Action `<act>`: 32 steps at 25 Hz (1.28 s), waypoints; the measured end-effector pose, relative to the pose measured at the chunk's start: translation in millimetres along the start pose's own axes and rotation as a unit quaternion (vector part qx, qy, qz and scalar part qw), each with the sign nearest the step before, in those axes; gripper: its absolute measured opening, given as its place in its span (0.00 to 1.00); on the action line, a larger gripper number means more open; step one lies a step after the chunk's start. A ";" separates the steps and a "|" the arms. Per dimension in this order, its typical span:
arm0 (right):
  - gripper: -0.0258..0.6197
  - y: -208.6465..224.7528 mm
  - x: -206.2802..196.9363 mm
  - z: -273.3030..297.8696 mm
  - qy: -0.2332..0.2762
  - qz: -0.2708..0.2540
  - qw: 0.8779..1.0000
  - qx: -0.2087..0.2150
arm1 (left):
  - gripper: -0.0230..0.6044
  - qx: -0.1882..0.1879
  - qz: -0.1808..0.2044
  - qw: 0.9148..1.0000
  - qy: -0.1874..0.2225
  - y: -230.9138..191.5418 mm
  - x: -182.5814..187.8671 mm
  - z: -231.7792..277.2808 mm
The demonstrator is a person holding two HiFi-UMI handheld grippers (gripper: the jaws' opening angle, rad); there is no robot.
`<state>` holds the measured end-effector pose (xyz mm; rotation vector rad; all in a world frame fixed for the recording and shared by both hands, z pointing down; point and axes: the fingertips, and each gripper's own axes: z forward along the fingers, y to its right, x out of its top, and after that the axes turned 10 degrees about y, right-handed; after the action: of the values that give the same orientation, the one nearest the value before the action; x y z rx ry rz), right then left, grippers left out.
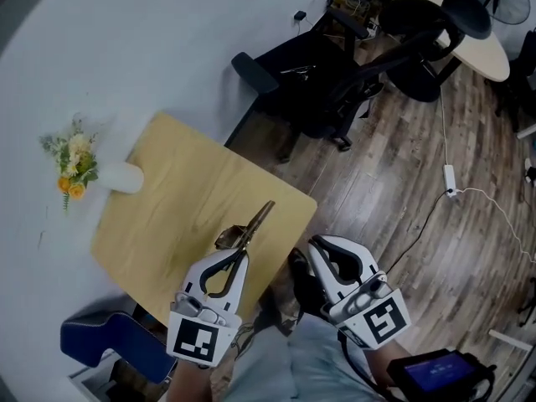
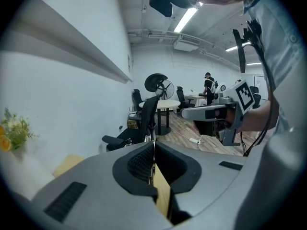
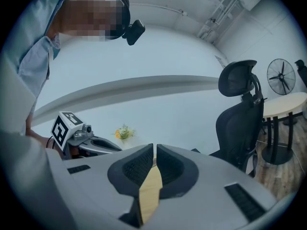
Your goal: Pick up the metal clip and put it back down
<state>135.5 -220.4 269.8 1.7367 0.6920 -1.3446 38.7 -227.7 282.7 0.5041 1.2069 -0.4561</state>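
Observation:
The metal clip (image 1: 255,222) is a thin brass-coloured piece that sticks out up and to the right from my left gripper (image 1: 244,254), above the wooden table (image 1: 167,208). That gripper is shut on the clip's near end. In the left gripper view the clip (image 2: 153,140) shows only as a thin bright edge between the closed pads of the left gripper (image 2: 153,150). My right gripper (image 1: 311,245) hangs off the table's near right corner. In its own view the right gripper (image 3: 155,150) is shut with nothing in it.
A small bunch of flowers (image 1: 74,164) in a white vase (image 1: 121,177) lies at the table's far left. Black office chairs (image 1: 335,82) and a round table (image 1: 452,15) stand beyond. A blue seat (image 1: 109,342) is near left. A cable and power strip (image 1: 450,178) cross the wooden floor.

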 end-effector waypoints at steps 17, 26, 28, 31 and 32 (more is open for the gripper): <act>0.12 97.1 -103.5 -16.4 -0.088 0.054 0.993 -0.053 | 0.07 -0.019 -0.125 0.989 -0.075 9.3 -138.6 106.1; 0.12 125.6 -140.9 -19.8 -0.104 0.077 0.989 -0.071 | 0.07 -0.012 -0.182 0.979 -0.092 11.5 -187.8 125.5; 0.12 124.8 -150.1 -25.0 -0.122 0.079 0.987 -0.062 | 0.07 -0.012 -0.193 0.977 -0.089 10.9 -187.8 127.5; 0.12 124.2 -154.1 -23.6 -0.127 0.081 0.987 -0.058 | 0.08 -0.006 -0.190 0.978 -0.086 7.2 -189.0 128.2; 0.12 123.8 -154.7 -22.0 -0.127 0.082 0.987 -0.057 | 0.08 -0.003 -0.189 0.978 -0.086 5.2 -190.9 127.7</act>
<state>203.9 -257.0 453.4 1.4659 0.4631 -1.3533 82.8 -286.6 500.4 0.2214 1.1371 -0.8040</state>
